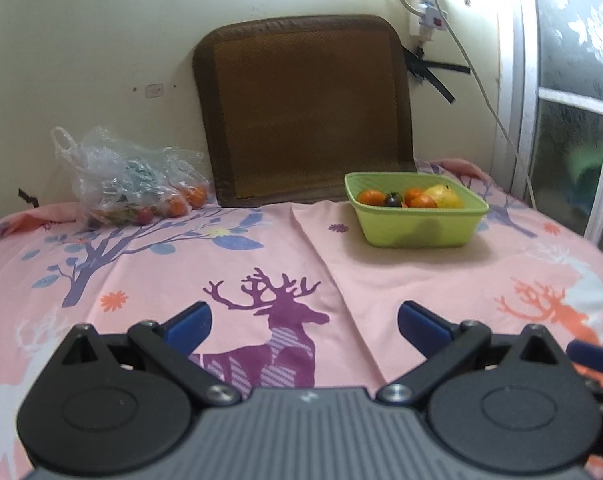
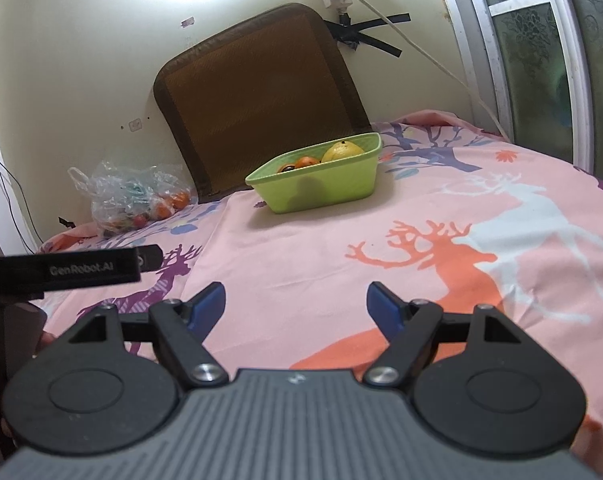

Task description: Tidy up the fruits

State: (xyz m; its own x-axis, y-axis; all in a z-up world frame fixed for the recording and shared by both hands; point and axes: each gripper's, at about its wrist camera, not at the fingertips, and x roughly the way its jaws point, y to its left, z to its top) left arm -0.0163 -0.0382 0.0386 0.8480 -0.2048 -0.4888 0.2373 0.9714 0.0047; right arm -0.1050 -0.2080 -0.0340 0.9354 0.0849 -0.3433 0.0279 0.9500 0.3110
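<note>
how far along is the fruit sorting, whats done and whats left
Partly done, it seems. The green basket already holds several oranges, a yellow fruit and a small dark one. Nothing is in hand: the left gripper and the right gripper are both open and empty above the pink sheet. Left: the plastic bag by the wall, with oranges and other fruit inside.
</note>
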